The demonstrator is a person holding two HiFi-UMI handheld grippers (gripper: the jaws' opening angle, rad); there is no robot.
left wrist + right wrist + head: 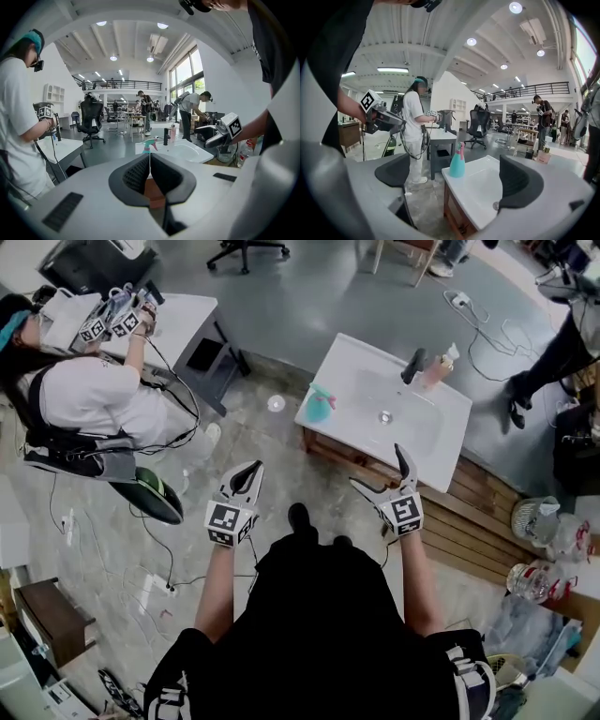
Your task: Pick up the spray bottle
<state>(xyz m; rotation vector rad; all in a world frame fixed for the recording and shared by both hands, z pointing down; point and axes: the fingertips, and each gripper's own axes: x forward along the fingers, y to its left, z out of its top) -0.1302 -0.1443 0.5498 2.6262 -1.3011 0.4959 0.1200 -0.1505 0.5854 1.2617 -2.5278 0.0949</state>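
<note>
Jaws on my right gripper gape empty, my left gripper's are closed; the teal, pink-triggered spray bottle stands upright on the sink.

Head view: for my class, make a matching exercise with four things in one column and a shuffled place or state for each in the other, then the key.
1. spray bottle
2. faucet
3. left hand-held gripper
4. right hand-held gripper

A. jaws wide apart
B. on the left corner of the sink
C. jaws together
D. at the sink's far edge

Pairs: 1-B, 2-D, 3-C, 4-A
</note>
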